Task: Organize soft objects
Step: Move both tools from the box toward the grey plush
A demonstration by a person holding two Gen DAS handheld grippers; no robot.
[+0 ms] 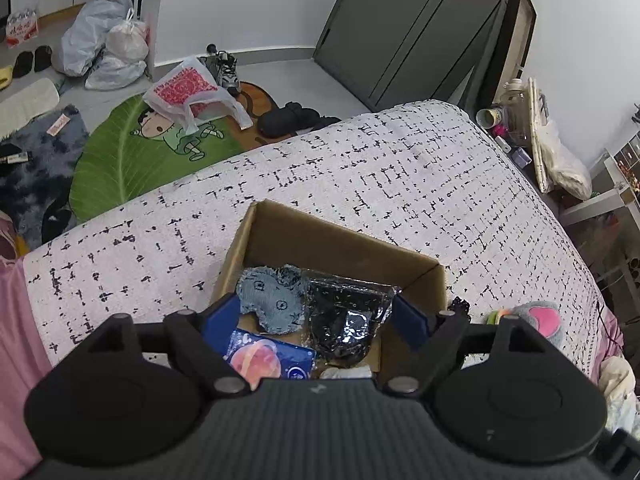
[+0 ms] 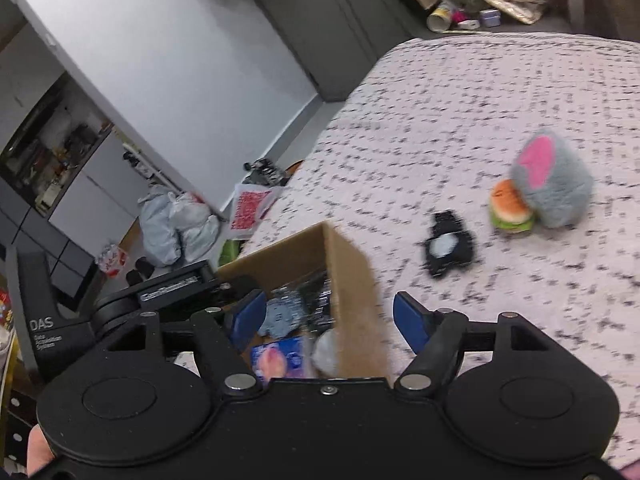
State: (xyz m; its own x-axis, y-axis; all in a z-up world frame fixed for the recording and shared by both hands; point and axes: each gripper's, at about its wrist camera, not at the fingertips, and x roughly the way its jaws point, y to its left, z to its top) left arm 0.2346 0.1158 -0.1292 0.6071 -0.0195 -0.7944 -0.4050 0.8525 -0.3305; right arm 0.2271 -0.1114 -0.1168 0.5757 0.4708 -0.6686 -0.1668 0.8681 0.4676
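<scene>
Bare bedspread lies open from 12 to 3 o'clock of the cardboard box. The right gripper straddles the box's near wall, jaws apart, empty; the left gripper gapes wide over the box, gripping nothing.

Layout rel. to cardboard box, which sits on the bed. In box, left wrist view: denim plush at left, touching wrapped pkg at right; flat packet in front of plush, nearer cam. On bed, right of box, right wrist view: small dark toy nearest; burger toy further right; furry plush touching burger, right of it. Floor behind box: leaf mat w/ plastic bag on it.
</scene>
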